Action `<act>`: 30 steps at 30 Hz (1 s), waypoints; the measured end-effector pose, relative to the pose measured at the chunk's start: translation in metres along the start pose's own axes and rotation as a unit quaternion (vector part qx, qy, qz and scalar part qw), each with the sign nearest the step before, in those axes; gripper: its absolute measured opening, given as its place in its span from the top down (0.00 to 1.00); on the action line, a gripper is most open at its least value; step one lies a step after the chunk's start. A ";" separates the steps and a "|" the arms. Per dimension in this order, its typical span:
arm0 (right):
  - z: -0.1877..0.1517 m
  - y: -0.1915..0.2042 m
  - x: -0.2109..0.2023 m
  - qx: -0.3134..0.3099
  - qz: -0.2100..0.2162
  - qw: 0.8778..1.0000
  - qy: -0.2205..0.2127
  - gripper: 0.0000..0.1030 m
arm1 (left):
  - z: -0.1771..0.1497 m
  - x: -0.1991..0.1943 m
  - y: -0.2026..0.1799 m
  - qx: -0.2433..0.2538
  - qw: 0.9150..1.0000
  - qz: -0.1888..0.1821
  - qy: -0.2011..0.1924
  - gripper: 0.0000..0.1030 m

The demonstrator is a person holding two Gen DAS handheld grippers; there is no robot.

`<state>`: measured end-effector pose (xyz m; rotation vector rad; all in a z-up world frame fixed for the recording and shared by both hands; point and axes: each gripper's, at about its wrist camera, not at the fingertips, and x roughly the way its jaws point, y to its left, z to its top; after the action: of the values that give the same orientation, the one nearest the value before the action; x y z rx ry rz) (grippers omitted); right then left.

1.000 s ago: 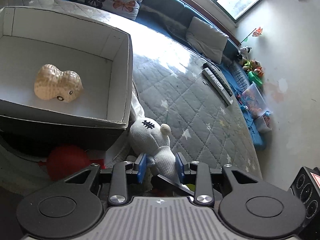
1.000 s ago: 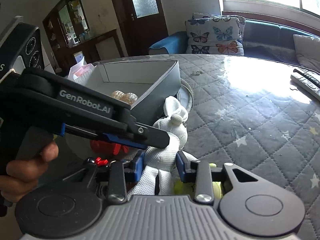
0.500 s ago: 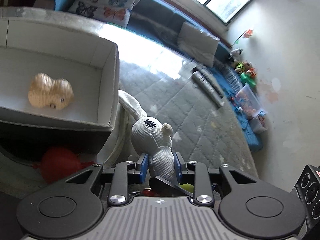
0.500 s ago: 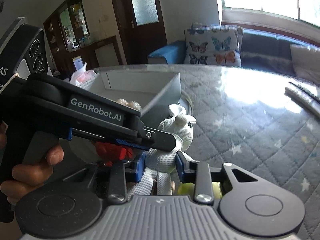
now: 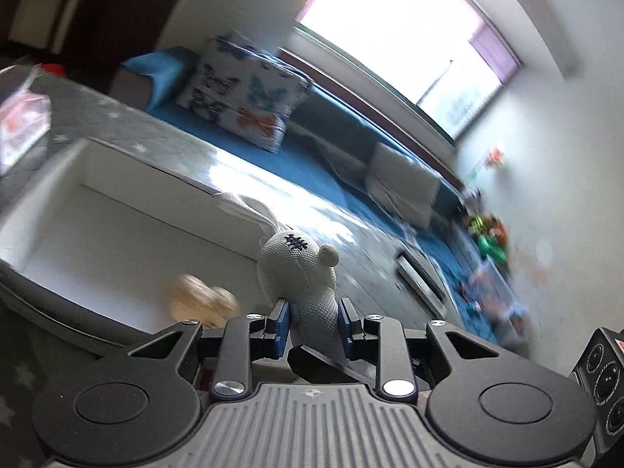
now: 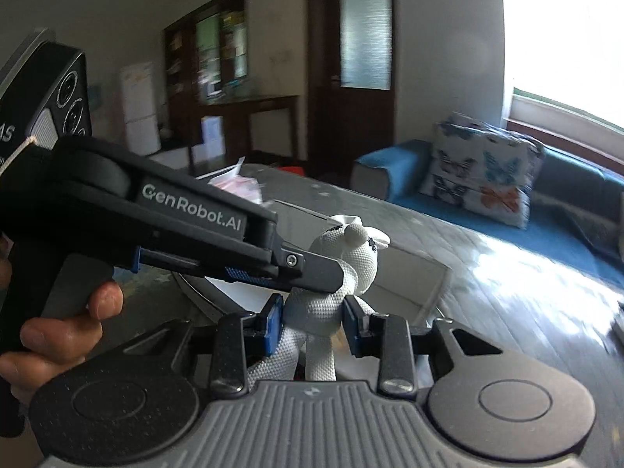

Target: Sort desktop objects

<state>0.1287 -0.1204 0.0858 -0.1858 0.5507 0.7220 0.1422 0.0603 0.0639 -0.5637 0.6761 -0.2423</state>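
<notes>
A white knitted rabbit toy (image 5: 300, 269) is held by both grippers, lifted above the table. My left gripper (image 5: 314, 321) is shut on its neck; the head and one long ear stick up. My right gripper (image 6: 312, 321) is shut on its body (image 6: 323, 304), with the legs hanging down. The left gripper's body crosses the right wrist view from the left and one of its fingers (image 6: 312, 269) presses the toy. The open white box (image 5: 97, 234) lies below and left, with a beige peanut-shaped toy (image 5: 202, 302) inside.
The grey quilted tabletop (image 5: 351, 249) stretches right, with remote controls (image 5: 421, 280) near its far edge. A blue sofa with butterfly cushions (image 5: 245, 89) stands behind. A plastic packet (image 5: 23, 124) lies at the far left. My hand (image 6: 62, 335) grips the left handle.
Both grippers have lifted the rabbit up off the table and carried it toward the box; the views tilt up and blur. The red toy and yellow-green object below are out of view.
</notes>
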 end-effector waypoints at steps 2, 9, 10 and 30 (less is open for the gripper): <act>0.010 0.008 0.015 -0.016 0.011 1.000 0.006 0.69 | 0.007 0.001 0.014 -0.017 1.000 0.007 -0.004 0.72; 0.038 0.030 0.068 -0.063 0.050 0.996 0.034 0.69 | 0.033 0.003 0.062 -0.074 0.997 0.031 -0.020 0.72; 0.040 0.032 0.076 -0.066 0.056 0.995 0.039 0.69 | 0.036 0.004 0.069 -0.083 0.996 0.035 -0.022 0.72; 0.034 0.042 0.161 -0.103 0.075 0.985 0.119 0.69 | 0.046 0.032 0.131 -0.139 0.987 0.076 -0.009 0.74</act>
<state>0.2135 0.0145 0.0288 -0.4302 0.7239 0.9106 0.2002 0.1748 0.0028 -0.7762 0.7365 0.0025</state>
